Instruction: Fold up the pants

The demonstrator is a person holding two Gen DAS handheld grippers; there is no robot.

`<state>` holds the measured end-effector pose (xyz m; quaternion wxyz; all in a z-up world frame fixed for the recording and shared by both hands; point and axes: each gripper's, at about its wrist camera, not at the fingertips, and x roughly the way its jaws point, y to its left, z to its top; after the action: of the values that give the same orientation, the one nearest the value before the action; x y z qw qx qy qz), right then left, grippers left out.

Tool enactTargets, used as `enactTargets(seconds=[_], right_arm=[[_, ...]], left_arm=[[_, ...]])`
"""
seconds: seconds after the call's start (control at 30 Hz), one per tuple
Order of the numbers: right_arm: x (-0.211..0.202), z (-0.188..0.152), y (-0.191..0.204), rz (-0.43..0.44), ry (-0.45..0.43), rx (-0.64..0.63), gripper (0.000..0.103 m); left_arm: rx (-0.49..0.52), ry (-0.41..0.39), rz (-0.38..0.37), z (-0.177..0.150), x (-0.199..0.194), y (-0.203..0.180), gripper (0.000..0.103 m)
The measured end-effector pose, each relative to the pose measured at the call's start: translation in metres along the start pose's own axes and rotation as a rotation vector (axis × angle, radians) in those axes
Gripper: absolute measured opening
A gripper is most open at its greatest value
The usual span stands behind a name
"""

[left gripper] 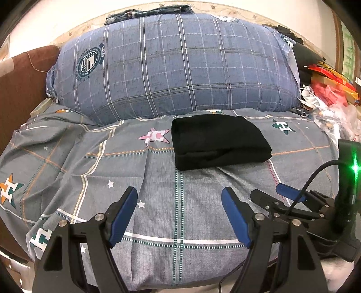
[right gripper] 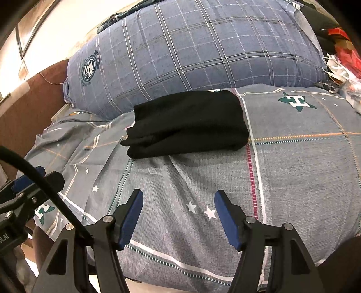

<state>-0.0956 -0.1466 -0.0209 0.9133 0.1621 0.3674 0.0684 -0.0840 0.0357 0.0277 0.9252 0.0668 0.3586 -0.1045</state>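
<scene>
Pants (left gripper: 216, 139): one black pair, lying as a compact folded bundle on the grey quilt (left gripper: 158, 202), far of both grippers, near the plaid pillow (left gripper: 176, 67).
Handling: judged soft, light, limp; grip the layered near edge.
Left gripper (left gripper: 179, 216): jaws apart, empty.
Right gripper (right gripper: 178, 216): jaws apart, empty.
Count: two grippers, one pillow.

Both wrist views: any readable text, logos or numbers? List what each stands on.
"H": block letter inside the star motifs printed on the grey checked bedsheet.
Round navy crest on the big blue plaid pillow: ring lettering too small to read.
White round badge at that pillow's top: blurred, unreadable.
Folded black pants: no label visible.
</scene>
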Motion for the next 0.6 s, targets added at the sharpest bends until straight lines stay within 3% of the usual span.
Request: enactTargets(seconds=[0.23, 0.4, 0.6], right_arm=[[0.006, -0.002, -0.001, -0.004, 0.016, 0.007, 0.071], [0.003, 0.007, -0.015, -0.007, -0.008, 0.038, 0.071], [0.002, 0.057, -0.064, 0.016, -0.075, 0.137, 0.074]], left_arm=[[-0.016, 0.028, -0.021, -0.002, 0.010, 0.004, 0.076], [-0.156, 0.118, -0.179, 0.010, 0.041, 0.036, 0.076], [-0.310, 0.211, -0.346, 0.044, 0.111, 0.070, 0.076]])
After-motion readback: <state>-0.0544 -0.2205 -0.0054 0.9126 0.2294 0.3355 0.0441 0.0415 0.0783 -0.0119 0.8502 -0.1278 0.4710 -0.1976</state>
